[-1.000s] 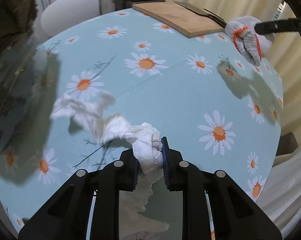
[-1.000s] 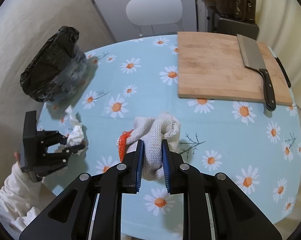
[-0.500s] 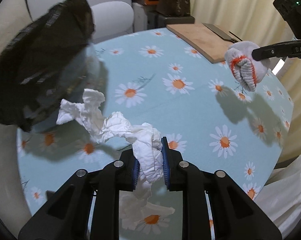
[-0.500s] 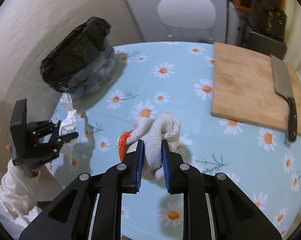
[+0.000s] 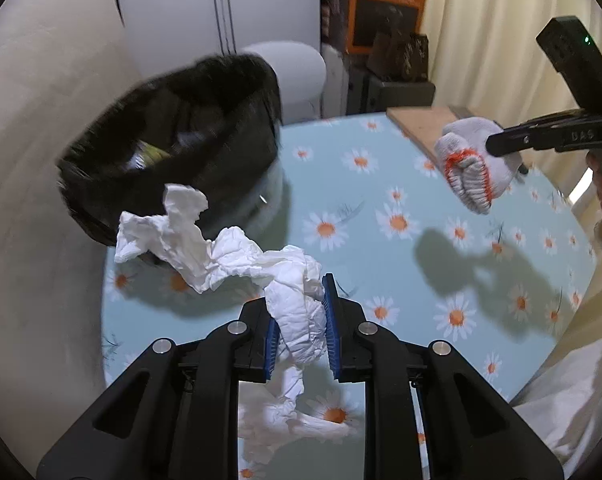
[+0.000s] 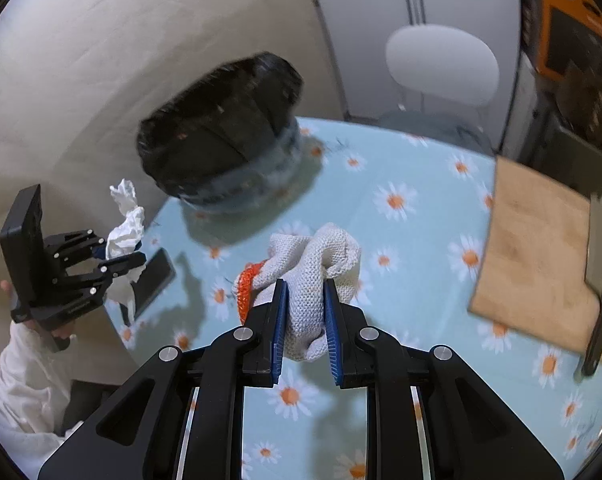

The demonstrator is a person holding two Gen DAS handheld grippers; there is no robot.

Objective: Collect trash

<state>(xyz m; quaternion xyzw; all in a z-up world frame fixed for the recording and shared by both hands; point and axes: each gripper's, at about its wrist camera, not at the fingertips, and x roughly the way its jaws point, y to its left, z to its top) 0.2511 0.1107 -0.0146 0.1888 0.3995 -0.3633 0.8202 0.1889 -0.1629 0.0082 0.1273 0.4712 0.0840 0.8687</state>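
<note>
Centrally, crumpled tissue (image 5: 297, 316) was clenched by the left gripper (image 5: 299, 334). A knit glove (image 6: 309, 280) was clamped by the right gripper (image 6: 304, 334). The bin (image 5: 173, 160) was seen upper left.

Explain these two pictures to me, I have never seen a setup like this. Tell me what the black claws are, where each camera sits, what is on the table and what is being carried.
No robot here: a person holds a two-finger claw in each hand, with a camera on each looking along its fingers. One picture is from the left gripper, shut on a crumpled white tissue. The other is from the right gripper, shut on a knitted glove with orange trim. Each view also shows the other claw. On the daisy tablecloth stand a bin lined with a black bag, a wooden cutting board with a cleaver, and a dark phone.
</note>
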